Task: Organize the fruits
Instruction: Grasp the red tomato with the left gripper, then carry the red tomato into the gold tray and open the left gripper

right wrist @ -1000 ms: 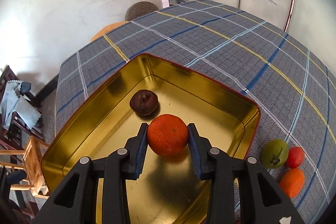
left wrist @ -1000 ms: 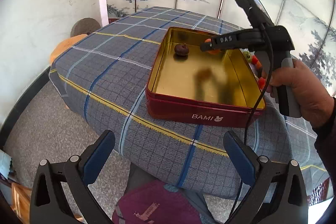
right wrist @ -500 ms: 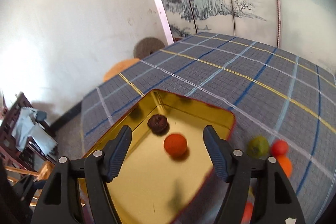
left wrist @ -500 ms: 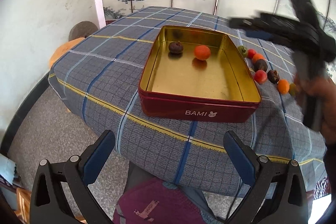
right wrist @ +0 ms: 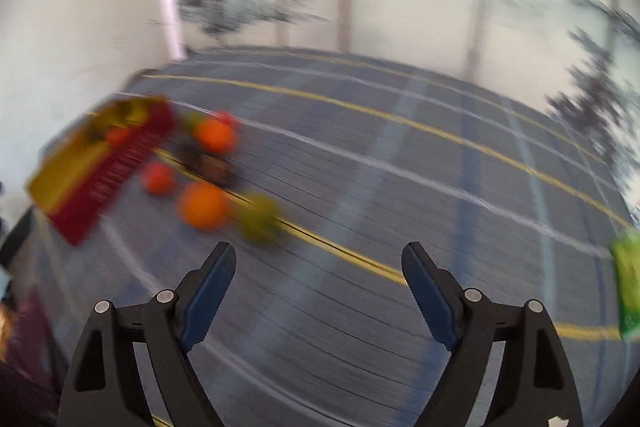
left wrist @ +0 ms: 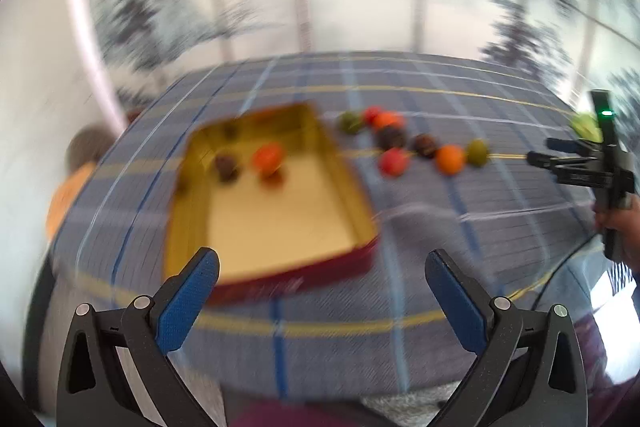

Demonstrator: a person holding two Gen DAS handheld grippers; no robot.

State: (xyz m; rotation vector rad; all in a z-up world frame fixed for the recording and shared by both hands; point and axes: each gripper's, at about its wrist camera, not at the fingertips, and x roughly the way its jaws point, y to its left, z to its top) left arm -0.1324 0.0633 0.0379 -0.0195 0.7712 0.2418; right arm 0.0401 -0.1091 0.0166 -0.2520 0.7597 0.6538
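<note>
Your table, under a blue plaid cloth with yellow lines, is carrying a red tin with a gold inside at 9 o'clock of a loose row of fruits. A green packet is lying at 3 o'clock, well apart.

**Colours on the checked table**

The tablecloth is grey-blue, crossed by blue, white and yellow lines; the tin is dark red outside, gold inside; in it lie an orange fruit and a dark brown fruit; beside it sit green, red, orange and brown fruits; the gripper pads are blue on black frames
</note>
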